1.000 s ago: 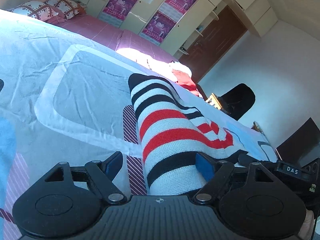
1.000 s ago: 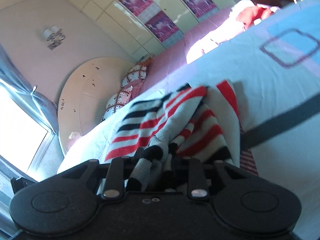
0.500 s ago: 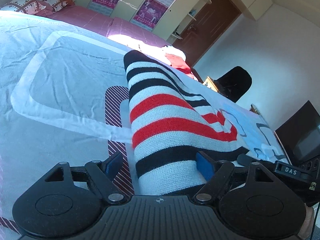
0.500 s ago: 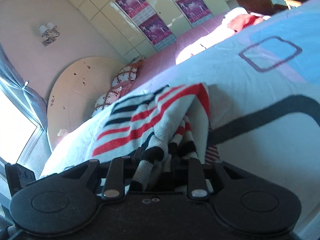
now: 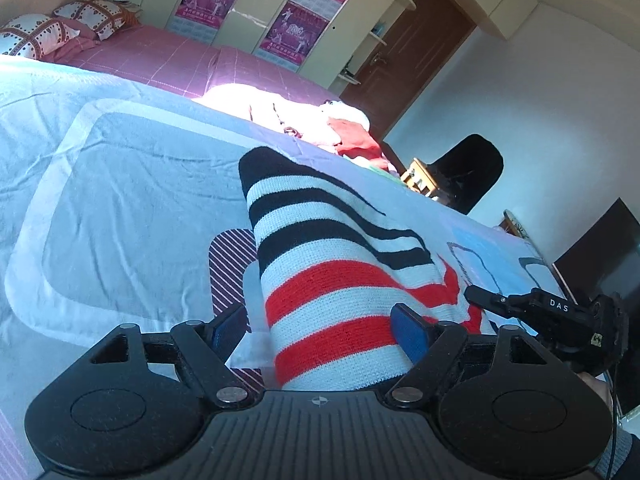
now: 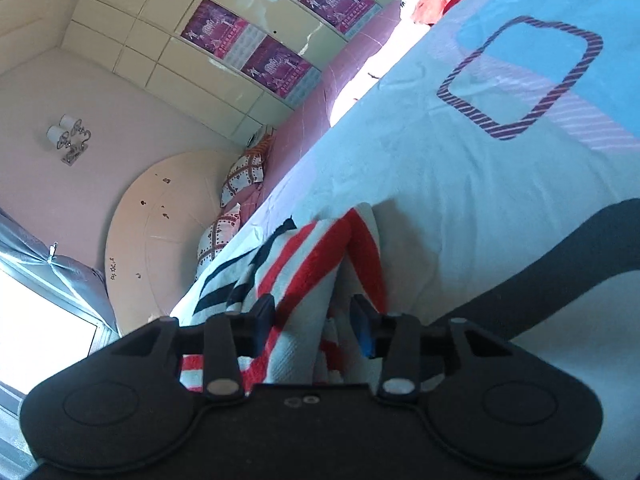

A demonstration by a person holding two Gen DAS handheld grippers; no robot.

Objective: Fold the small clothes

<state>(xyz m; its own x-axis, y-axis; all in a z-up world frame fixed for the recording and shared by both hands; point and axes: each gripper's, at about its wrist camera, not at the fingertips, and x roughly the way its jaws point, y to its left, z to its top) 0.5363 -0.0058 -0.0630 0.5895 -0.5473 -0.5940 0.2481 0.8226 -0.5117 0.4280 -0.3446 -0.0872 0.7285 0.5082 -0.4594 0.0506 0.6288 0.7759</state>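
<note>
striped knit garment (image 5: 328, 280), one, between two grippers.

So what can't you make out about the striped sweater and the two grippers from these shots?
- Sweater: its near end, in both wrist views, is hidden behind the gripper bodies.
- Left gripper: whether the left pad touches the knit; the fold hides it.
- Right gripper, jaws just opening: whether its pads are clear of the bunched knit is unclear.
</note>
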